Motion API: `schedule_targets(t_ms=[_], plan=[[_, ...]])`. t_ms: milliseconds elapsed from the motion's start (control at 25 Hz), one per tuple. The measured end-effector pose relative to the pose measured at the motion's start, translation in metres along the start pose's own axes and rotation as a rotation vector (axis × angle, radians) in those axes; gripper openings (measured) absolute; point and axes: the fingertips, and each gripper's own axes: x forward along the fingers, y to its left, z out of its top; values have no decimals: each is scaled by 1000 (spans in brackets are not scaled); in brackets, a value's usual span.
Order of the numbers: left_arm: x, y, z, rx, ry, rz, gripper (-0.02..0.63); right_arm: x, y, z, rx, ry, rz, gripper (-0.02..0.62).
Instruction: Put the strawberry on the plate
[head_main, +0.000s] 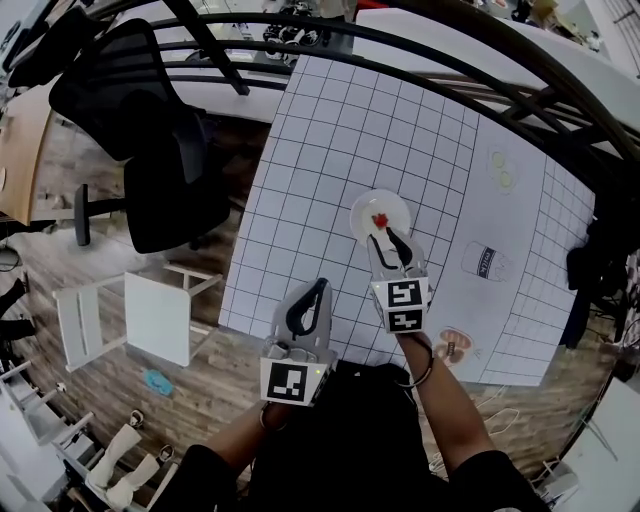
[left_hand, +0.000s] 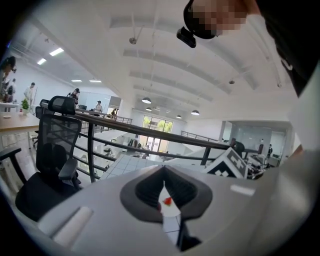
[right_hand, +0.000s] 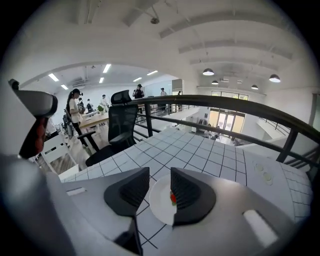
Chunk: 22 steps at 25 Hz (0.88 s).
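Note:
A small red strawberry (head_main: 380, 219) lies on the round white plate (head_main: 395, 203) in the middle of the gridded table. My right gripper (head_main: 388, 240) is just at the plate's near edge, open, with nothing between its pads. In the right gripper view the strawberry (right_hand: 173, 198) peeks out beside the right pad, with the plate (right_hand: 159, 202) showing in the gap of the gripper (right_hand: 160, 172). My left gripper (head_main: 305, 310) hovers over the table's near edge, away from the plate, shut and empty. Through its narrow slit (left_hand: 163, 170) the strawberry (left_hand: 167, 201) shows far off.
The white gridded table cover (head_main: 340, 130) runs back to a black railing (head_main: 450, 70). Flat pictures or small items lie to the right (head_main: 485, 262). A black office chair (head_main: 150, 120) and a white stool (head_main: 140, 315) stand on the wooden floor to the left.

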Motion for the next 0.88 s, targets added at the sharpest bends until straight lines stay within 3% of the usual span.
schedule_targets(t_ms=[560,680,880], plan=[[-38,-37,34,49,-92,-101,11,-125,38,46,124,-201,-29,35],[-47,-43,41,58,-119,-112,11,-154,41,57,128,-262,-66,-2],[-67,-56,47,59,-153,-138,11,-197,52,68,106,-334,-115,-2]])
